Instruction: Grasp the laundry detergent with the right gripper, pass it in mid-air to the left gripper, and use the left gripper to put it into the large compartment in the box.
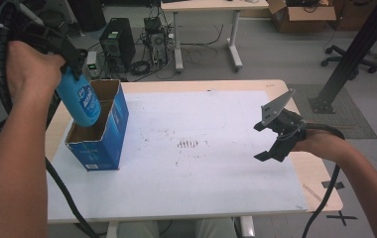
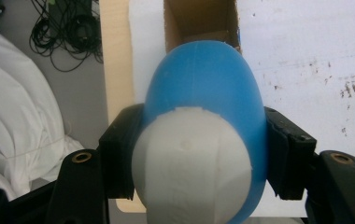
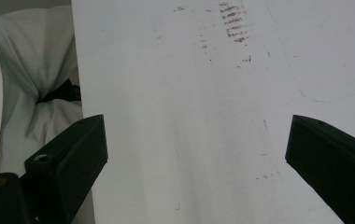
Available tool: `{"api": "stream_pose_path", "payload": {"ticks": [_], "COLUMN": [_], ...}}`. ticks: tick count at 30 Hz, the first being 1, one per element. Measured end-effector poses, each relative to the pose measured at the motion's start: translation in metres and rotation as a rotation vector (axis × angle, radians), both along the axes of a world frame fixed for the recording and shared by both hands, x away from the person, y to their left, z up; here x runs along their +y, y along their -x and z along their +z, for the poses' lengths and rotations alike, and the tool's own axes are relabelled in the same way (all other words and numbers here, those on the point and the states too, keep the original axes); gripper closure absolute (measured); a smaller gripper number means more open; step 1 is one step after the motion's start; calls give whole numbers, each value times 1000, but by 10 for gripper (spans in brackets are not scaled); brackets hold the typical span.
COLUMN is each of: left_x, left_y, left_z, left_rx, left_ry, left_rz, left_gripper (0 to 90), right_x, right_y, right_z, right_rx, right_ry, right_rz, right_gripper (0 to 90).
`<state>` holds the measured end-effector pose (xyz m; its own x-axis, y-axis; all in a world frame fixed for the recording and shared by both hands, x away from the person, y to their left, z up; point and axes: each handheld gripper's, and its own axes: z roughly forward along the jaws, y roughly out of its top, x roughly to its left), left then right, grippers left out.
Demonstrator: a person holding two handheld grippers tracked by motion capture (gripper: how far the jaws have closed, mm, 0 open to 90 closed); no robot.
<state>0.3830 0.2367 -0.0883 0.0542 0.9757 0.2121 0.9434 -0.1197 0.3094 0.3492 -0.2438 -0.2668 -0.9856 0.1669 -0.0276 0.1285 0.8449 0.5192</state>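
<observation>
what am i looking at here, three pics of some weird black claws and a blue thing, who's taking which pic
A person sits at a table covered by a white sheet, holding a hand-operated two-jaw gripper in each hand. The wide picture comes from a camera fixed above the person. The other two come from cameras riding on the grippers, looking along their black jaws. The left gripper is clamped on a blue bottle with a white cap, hanging over an open blue cardboard box. The right gripper hovers open above the sheet with nothing between its jaws.
</observation>
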Motion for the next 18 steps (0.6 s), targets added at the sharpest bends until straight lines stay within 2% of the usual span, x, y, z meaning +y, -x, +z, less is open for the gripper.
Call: {"api": "stream_pose_path", "payload": {"ticks": [11,18], "left_x": [7,10], "left_y": [-6,-11], "left_z": [-25,-48], "left_rx": [-19,-20], "left_ry": [-10,-17], "left_rz": [1,-11], "left_gripper": [386,386], "right_x": [-2,-2], "right_y": [-1,-2], "right_z": [-1,-3], "right_rx": [2,6], "right_ry": [-3,2], "right_rz": [-13,-18], "right_gripper": [57,58]}}
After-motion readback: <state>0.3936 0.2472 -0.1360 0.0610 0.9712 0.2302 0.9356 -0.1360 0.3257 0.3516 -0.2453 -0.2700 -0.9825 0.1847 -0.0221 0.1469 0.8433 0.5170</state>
